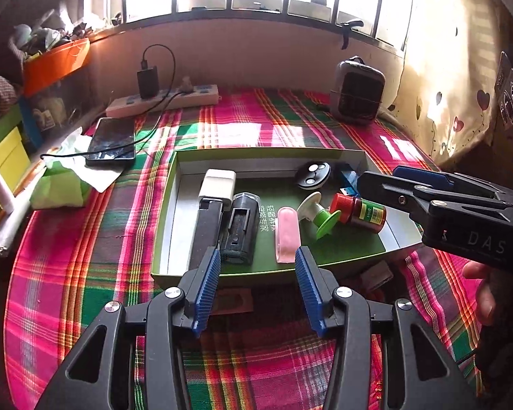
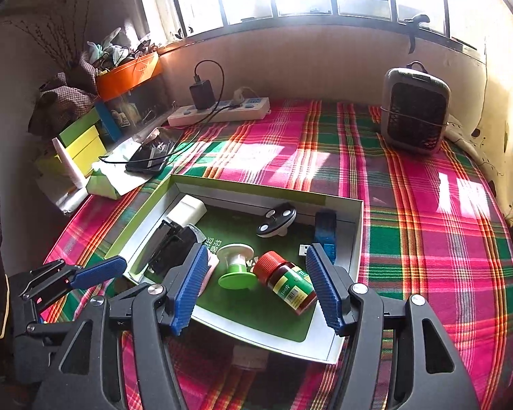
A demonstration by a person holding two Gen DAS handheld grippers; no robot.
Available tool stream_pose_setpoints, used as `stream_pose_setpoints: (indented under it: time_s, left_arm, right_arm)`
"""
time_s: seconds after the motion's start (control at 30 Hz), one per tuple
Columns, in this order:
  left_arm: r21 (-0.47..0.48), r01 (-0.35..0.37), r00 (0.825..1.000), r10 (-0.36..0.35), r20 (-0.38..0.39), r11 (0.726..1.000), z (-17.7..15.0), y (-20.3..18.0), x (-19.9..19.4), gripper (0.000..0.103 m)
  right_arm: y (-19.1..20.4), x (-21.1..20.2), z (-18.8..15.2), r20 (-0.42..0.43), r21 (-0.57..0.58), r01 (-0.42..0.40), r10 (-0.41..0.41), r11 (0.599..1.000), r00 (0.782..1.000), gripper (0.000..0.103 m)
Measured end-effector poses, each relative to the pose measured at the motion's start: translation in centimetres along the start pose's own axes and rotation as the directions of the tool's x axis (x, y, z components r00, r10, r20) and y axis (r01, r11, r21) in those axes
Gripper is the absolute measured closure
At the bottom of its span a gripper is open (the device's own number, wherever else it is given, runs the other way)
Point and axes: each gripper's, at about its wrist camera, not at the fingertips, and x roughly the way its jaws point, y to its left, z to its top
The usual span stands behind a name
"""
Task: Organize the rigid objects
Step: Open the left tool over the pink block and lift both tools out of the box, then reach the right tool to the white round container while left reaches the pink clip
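A shallow green box lid (image 1: pixel 167 212) (image 2: pixel 357 225) lies on the plaid cloth. In it lie a brown bottle with a red cap (image 1: pixel 359 211) (image 2: pixel 287 282), a green and white spool (image 1: pixel 319 215) (image 2: pixel 236 266), a pink case (image 1: pixel 286 234), a black holder (image 1: pixel 241 229), a white adapter (image 1: pixel 217 186) (image 2: pixel 187 212), a round black remote (image 1: pixel 313 175) (image 2: pixel 276 220) and a blue USB stick (image 2: pixel 326 230). My left gripper (image 1: pixel 258 287) is open and empty at the lid's near edge. My right gripper (image 2: pixel 256 282) is open over the bottle and spool, touching neither.
A phone (image 1: pixel 111 143) on charge, a power strip (image 1: pixel 160 102), tissues (image 1: pixel 71 164) and coloured boxes (image 1: pixel 7 150) fill the far left. A small grey heater (image 1: pixel 357 90) (image 2: pixel 415 107) stands at the back right. A small tan object (image 2: pixel 248 357) lies in front of the lid.
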Motion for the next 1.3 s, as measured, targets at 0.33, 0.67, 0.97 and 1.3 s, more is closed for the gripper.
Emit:
stream_pose_setpoints:
  time_s: [0.33, 0.67, 0.97, 1.3]
  left_arm:
    - [-0.041, -0.011, 1.0, 0.011, 0.016, 0.999, -1.2, 2.0, -1.5, 0.051]
    - [-0.178, 0.027, 1.0, -0.03, -0.01, 0.984, -3.0, 6.6, -1.6, 0.051]
    - [-0.232, 0.037, 0.998, -0.045, -0.032, 0.972, -4.7, 9.6, -1.3, 0.051]
    - [-0.253, 0.104, 0.991, -0.12, -0.051, 0.962, -4.7, 10.2, -0.1, 0.051]
  right_arm:
    - [-0.8, -2.8, -2.3, 0.025, 0.057, 0.035, -0.036, 0.998, 0.999, 0.041]
    - [-0.6, -3.0, -5.8, -0.024, 0.042, 0.11, -0.109, 0.993, 0.994, 0.036]
    - [0.0, -1.0, -7.6, -0.086, 0.054, 0.119, -0.114, 0.991, 0.99, 0.036]
    - [0.6, 0.8, -7.8, -0.137, 0.07, 0.143, -0.132, 0.987, 0.982, 0.036]
